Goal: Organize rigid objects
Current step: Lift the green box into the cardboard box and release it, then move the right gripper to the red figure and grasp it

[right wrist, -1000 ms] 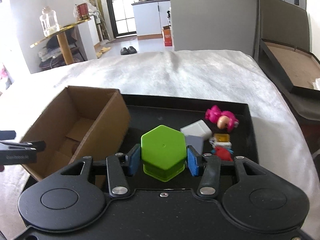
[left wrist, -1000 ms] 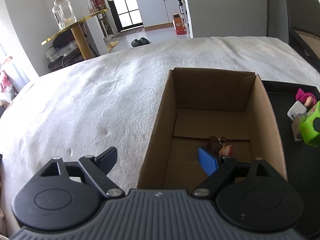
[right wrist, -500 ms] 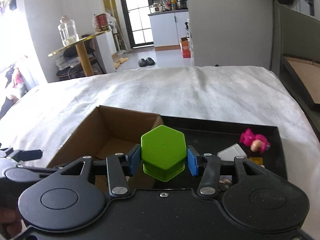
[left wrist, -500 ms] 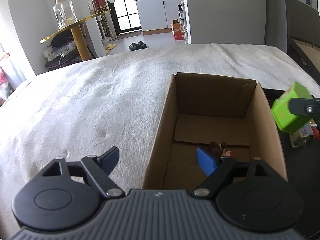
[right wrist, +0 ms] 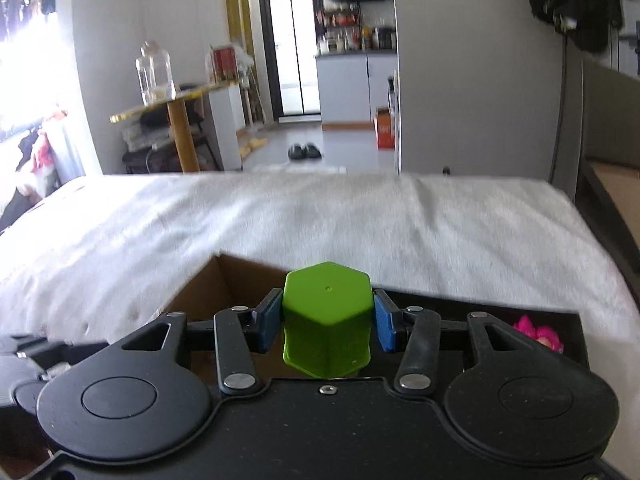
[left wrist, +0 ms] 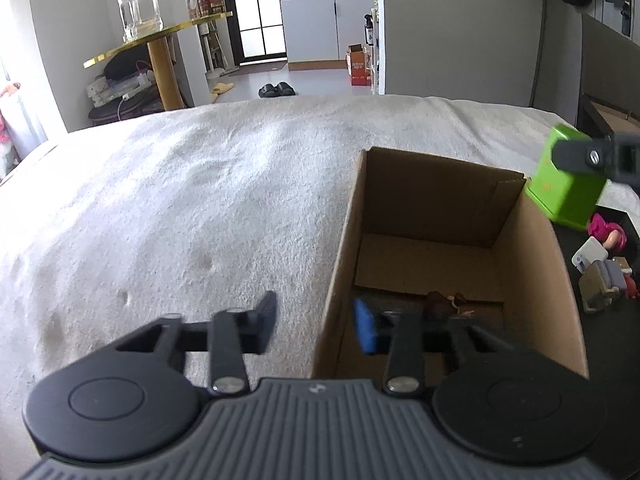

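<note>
A bed covered with a white fleecy blanket (left wrist: 200, 208) carries everything. Directly on it, ahead of the left claw (left wrist: 316, 322) and slightly to its right, sits an open brown cardboard box (left wrist: 340, 248); the claw straddles the box's near left wall. Touching the box's right side lies a shallow black tray (left wrist: 600, 344). The blanket left of the claw shows a few small dents.

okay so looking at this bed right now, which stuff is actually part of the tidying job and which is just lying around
Part of the job:
green hexagonal block, held in the right gripper
cardboard box
small brown figure in the box
pink toy on the black tray

Just lying about:
glass jar
slippers
orange carton
</note>
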`<state>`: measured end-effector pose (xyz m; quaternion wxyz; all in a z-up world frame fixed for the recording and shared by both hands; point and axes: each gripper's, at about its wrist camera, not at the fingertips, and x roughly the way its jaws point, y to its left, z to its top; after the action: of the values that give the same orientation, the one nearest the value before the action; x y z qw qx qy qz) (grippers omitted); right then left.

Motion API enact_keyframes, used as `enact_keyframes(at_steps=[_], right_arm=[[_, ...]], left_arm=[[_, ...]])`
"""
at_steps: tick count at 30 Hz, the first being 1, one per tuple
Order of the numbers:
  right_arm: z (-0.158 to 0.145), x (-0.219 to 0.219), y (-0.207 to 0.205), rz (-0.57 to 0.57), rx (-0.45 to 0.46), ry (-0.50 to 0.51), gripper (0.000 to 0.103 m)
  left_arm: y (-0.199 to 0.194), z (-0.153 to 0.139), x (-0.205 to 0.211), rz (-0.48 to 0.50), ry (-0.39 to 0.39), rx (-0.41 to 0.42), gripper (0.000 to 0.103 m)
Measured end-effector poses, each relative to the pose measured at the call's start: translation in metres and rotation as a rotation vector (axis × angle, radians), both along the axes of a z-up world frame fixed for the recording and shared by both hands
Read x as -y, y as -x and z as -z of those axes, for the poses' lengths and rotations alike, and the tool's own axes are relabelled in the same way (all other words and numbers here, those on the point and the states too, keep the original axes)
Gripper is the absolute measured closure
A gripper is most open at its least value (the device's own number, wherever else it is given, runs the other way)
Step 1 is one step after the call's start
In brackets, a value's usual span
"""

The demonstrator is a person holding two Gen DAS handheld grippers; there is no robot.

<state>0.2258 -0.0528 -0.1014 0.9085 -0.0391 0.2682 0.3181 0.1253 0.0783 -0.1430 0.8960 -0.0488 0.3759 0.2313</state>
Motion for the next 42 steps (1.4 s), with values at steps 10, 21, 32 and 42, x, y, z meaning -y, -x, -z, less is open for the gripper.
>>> enact_keyframes(at_steps=[10,21,32,42], right_arm=[[0.015,-0.023,0.001,-0.063,-0.007,0.041,0.056],[0.015,-0.012,0.008,-0.042,-0.021,0.063,0.032],[0.024,0.020,0.009,-0.005,-0.079,0.036,0.028],[0.040,0.070,-0.002,0.103,-0.132,0.011,0.028]], left_arm=[[0.005,-0.004,0.000,0.031,0.047,0.023,0.093],[0.001,-0.005,0.004,0.009,0.025,0.005,0.092],[-0.003,-0.004,0.011,-0.004,-0.019,-0.028,0.091],[-0.016,-0.012,0.029,0.006,-0.085,-0.062,0.067]])
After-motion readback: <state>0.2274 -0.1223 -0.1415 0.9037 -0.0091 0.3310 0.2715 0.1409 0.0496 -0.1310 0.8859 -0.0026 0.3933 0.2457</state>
